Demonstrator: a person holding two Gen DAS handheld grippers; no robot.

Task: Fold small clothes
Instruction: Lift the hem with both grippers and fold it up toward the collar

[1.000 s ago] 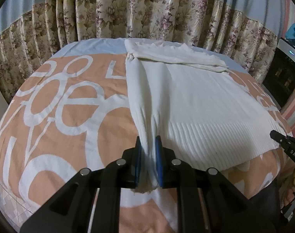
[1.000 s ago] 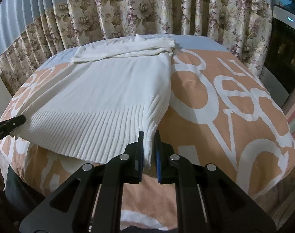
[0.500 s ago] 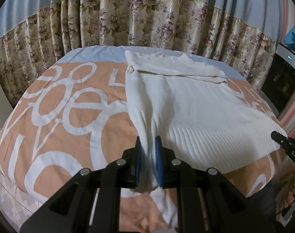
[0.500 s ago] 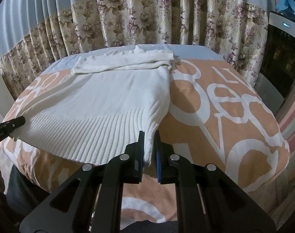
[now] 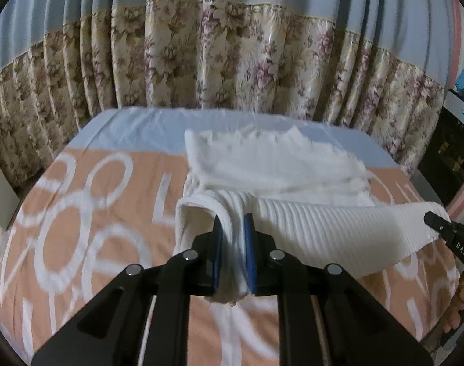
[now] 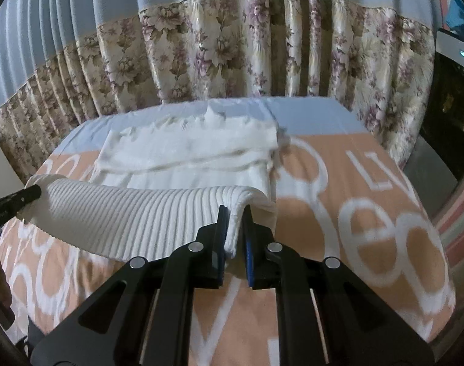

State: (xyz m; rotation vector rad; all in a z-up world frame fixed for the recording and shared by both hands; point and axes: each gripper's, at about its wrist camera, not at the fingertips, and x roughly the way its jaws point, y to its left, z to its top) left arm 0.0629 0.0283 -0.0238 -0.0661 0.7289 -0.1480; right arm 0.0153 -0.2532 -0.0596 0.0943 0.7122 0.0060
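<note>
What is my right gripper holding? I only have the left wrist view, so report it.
Observer: The right gripper has its jaws shut on the ribbed hem, at its right corner.
Operator: Report what lies beyond that corner.
Observer: Only bare bed cover, orange with white letters.
Operator: Check the right side edge.
Observer: The sweater has that edge lying flat, running back to the folded layers.

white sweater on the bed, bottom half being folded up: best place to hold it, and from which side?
Hold the sweater at the two corners of its ribbed hem, coming from the near bed edge. That band is thick and straight, and the left gripper and right gripper already pinch it there.
</note>
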